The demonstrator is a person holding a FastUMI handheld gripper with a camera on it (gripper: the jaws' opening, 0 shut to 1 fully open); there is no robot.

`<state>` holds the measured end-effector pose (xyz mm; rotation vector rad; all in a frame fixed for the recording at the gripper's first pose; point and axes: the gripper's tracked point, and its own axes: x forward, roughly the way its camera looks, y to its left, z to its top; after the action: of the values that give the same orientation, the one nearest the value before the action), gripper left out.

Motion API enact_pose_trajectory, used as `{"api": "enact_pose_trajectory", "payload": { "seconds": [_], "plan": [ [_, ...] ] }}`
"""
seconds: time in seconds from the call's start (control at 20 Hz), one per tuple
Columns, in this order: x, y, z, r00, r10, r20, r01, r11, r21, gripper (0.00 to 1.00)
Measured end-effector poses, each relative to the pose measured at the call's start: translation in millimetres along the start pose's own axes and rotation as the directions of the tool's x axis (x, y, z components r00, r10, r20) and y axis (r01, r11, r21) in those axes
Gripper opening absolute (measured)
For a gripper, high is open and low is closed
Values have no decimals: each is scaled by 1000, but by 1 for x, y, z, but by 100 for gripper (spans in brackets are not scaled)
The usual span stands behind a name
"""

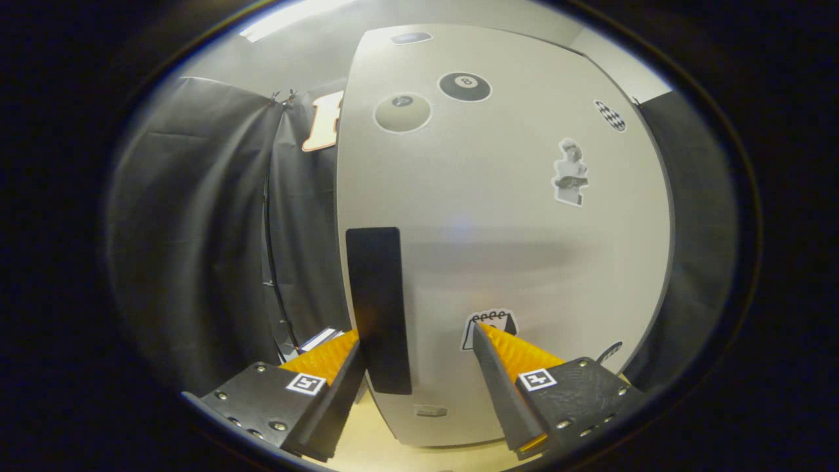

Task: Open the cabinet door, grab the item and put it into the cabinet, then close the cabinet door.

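tongs (416,347) spread wide right up against the white cabinet door (524,229), black handle (379,308) sitting in the gap close to the left finger, not pinched, door looks closed, stickers all over it, pale surface (367,439) underneath

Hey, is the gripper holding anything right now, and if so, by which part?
Nothing is held. The gripper is open, its fingers spread either side of the black handle on the white cabinet door, not pressing on it.
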<state>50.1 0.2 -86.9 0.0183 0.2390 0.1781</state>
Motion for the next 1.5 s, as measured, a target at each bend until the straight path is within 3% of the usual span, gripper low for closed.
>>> {"api": "enact_pose_trajectory", "payload": {
  "seconds": [0.5,1.05,1.3,1.5],
  "plan": [
    [9,1,2,999,37,2,-37,999,-2,93],
    [-18,-2,21,996,83,38,-83,996,10,93],
    [-42,-47,48,996,27,87,-27,1000,3,93],
    [-66,-105,64,987,-87,131,91,996,-24,93]
  ]
}}
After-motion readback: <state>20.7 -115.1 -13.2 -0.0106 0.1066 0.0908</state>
